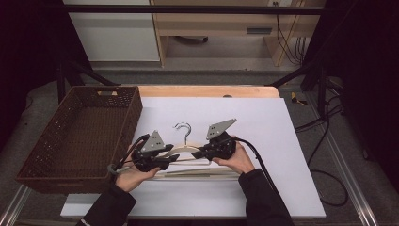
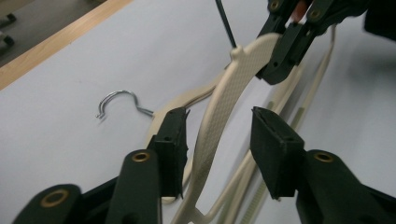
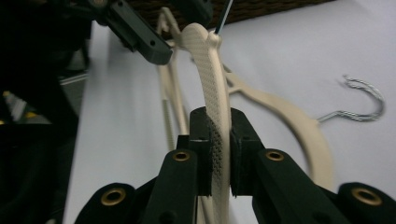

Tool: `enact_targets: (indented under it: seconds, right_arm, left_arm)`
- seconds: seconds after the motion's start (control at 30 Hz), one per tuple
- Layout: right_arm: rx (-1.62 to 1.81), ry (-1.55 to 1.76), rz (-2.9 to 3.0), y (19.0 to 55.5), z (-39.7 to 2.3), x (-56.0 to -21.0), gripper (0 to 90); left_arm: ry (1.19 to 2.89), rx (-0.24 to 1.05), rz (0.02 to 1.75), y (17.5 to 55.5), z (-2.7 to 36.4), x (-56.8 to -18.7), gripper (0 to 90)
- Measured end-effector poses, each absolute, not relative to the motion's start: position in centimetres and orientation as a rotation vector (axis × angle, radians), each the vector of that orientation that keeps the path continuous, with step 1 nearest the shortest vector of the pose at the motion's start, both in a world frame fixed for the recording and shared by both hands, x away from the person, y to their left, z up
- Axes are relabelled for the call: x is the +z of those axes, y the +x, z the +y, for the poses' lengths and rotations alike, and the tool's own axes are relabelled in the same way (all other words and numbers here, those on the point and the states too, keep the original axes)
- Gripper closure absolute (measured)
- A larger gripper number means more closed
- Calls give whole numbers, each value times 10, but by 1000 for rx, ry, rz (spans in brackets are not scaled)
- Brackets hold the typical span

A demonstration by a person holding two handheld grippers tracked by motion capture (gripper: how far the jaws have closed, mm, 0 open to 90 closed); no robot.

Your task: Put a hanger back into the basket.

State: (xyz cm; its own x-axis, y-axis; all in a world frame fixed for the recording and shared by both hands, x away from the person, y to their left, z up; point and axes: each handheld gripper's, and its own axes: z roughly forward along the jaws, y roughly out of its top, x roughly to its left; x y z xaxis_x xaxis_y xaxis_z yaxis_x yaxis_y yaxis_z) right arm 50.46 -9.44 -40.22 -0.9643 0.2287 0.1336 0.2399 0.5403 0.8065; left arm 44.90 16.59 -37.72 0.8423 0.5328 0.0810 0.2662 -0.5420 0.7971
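My right gripper (image 3: 218, 154) clamps the upper hanger (image 3: 212, 88); my left gripper (image 2: 219, 140) gapes around it, hiding the lower hanger (image 2: 184, 100) partly.

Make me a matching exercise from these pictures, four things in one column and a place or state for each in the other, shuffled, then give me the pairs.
Things:
1. right tool
2. left tool
3. wicker basket
4. metal hook

Places or states:
A. at the left edge of the table
B. lying flat on the white board
C. shut on the lifted cream hanger
D. open, jaws either side of the hanger's arm

Pairs: 1-C, 2-D, 3-A, 4-B
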Motion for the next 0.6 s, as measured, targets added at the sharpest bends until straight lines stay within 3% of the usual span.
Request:
enact_targets:
  seconds: [0.33, 0.5, 0.6]
  right_arm:
    - [-1460, -338, -2666, 487, -103, -381, 865]
    - [-1437, -293, -2679, 480, -108, -370, 865]
    - [-1436, -253, -2670, 474, -110, -366, 865]
  left_arm:
    - [2112, 396, 540, 434, 178, -352, 332]
    - [2157, 344, 479, 433, 167, -349, 336]
    - [2202, 301, 432, 435, 159, -349, 397]
